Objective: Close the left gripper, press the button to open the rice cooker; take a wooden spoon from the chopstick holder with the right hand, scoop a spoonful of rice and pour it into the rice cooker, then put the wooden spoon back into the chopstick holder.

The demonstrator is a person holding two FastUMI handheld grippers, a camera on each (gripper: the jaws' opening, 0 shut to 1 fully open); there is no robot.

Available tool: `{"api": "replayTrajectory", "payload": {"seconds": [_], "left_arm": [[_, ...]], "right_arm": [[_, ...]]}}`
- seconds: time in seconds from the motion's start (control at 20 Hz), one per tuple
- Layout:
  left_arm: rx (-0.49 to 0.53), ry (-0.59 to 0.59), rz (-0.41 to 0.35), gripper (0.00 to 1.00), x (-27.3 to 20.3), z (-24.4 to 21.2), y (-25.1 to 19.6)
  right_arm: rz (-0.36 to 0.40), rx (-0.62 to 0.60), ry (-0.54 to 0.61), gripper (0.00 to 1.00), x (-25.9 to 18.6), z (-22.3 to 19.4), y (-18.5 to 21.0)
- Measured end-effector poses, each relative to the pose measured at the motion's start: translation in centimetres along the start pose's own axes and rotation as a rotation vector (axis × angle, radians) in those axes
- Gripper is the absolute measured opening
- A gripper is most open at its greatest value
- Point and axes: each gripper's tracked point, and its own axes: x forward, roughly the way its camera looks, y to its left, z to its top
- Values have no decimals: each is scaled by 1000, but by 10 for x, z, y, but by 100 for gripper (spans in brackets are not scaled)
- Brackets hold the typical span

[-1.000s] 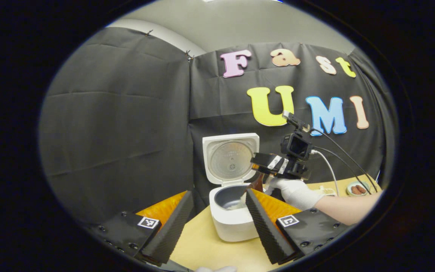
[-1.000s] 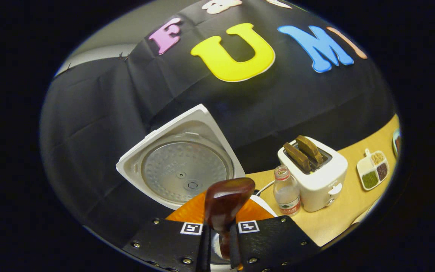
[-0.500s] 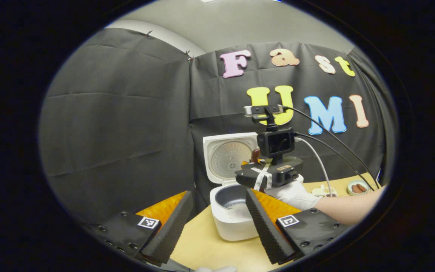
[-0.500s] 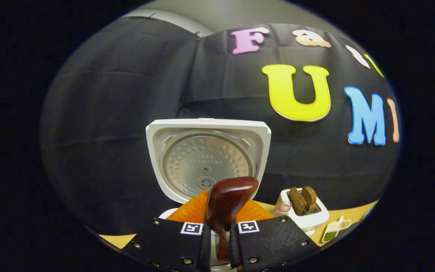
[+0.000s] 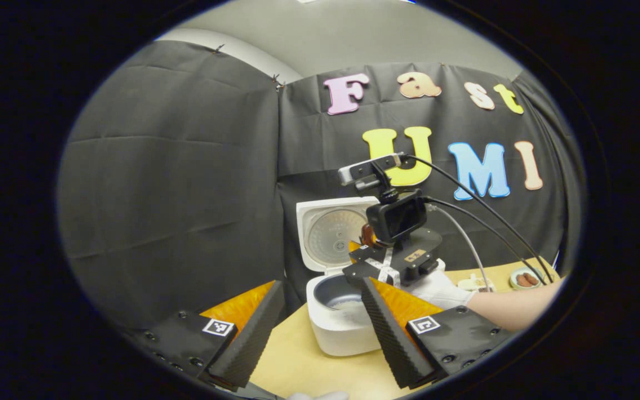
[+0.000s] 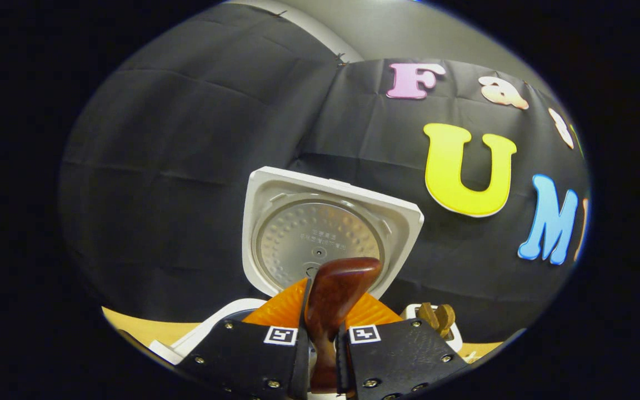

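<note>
Crowded above the rice cooker (image 5: pixel 342 328)

Its raised lid (image 5: pixel 331 233) walls the back; the right tool (image 5: pixel 365 261) hangs over the pot; bench (image 5: pixel 303 361) in front lies free.

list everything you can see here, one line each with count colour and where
rice cooker: 1, white, on the table, lid up, some rice in the pot
wooden spoon: 1, dark brown, clamped in the right hand-held gripper, in front of the raised lid
toaster: 1, white, two brown slices in it, right of the cooker
small dish: 1, brown pieces in it, far right of the table
table: 1, light wood
left hand-held gripper: 1, open, facing the cooker
right hand-held gripper: 1, shut on the spoon
hand: 1, white glove, holding the right hand-held gripper
</note>
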Motion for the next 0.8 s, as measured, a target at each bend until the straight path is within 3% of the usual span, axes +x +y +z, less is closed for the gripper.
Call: {"api": "replayTrajectory", "payload": {"seconds": [0.2, 0.4, 0.6, 0.8], "left_arm": [[10, -1, 2, 99, 0, 2, -1], [8, -13, -8, 99, -1, 10, -4], [0, -30, -29, 99, -4, 17, -11], [13, -34, -50, 99, -4, 20, -22]], "right_arm": [[23, 565, 84, 20, -1, -1, -18], [20, 919, 93, 20, 1, -9, -56], [-24, 1064, 89, 20, -6, -23, -77], [-31, 1085, 80, 20, -15, -22, -90]]}}
